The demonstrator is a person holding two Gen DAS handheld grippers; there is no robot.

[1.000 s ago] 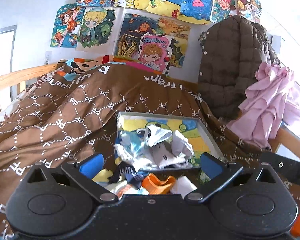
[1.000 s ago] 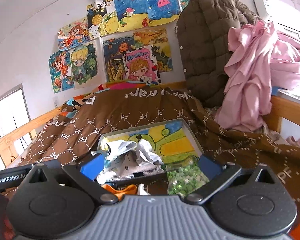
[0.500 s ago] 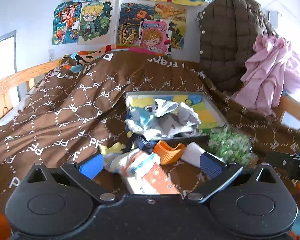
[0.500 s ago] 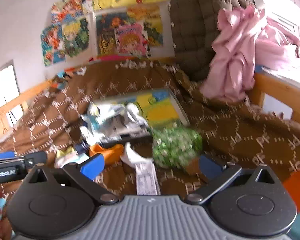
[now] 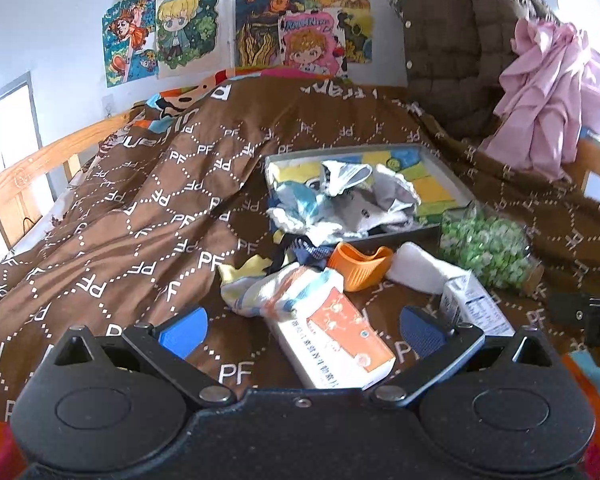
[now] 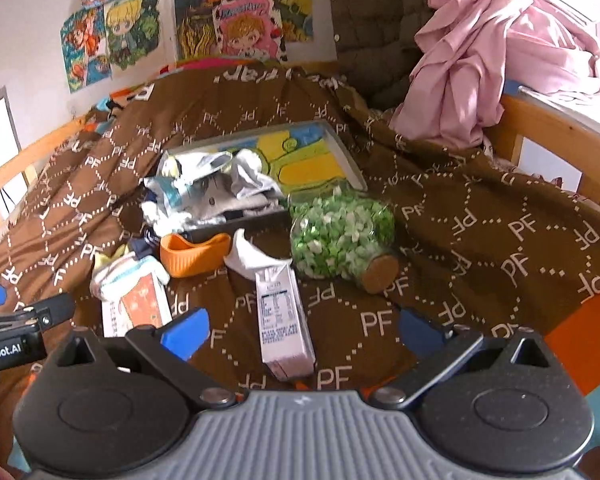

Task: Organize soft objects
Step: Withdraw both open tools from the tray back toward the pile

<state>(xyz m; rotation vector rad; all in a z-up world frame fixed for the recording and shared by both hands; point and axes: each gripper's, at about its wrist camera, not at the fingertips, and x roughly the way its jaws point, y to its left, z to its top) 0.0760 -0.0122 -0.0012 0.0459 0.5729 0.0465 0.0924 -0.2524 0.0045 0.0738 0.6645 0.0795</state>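
Observation:
A shallow grey tray (image 5: 440, 162) (image 6: 350, 160) with a colourful bottom lies on the brown bedspread and holds a heap of pale socks and cloths (image 5: 340, 204) (image 6: 208, 192). In front of it lie a striped sock bundle (image 5: 276, 292) (image 6: 128, 276), a white sock (image 5: 416, 272) (image 6: 252, 258), a dark cloth (image 5: 300, 250) and an orange soft piece (image 5: 360, 266) (image 6: 192, 256). My left gripper (image 5: 302, 326) is open and empty over an orange-and-white box (image 5: 336, 340). My right gripper (image 6: 302, 330) is open and empty over a small carton (image 6: 282, 316).
A jar of green and white candies (image 5: 484, 248) (image 6: 340, 236) lies on its side, right of the tray. A brown quilted jacket (image 5: 460, 40) and pink cloth (image 6: 472, 60) hang at the back right. Wooden bed rails (image 5: 32, 164) (image 6: 548, 128) border both sides.
Both grippers have pulled back and tipped down, so the loose items in front of the tray now show. Both stayed open.

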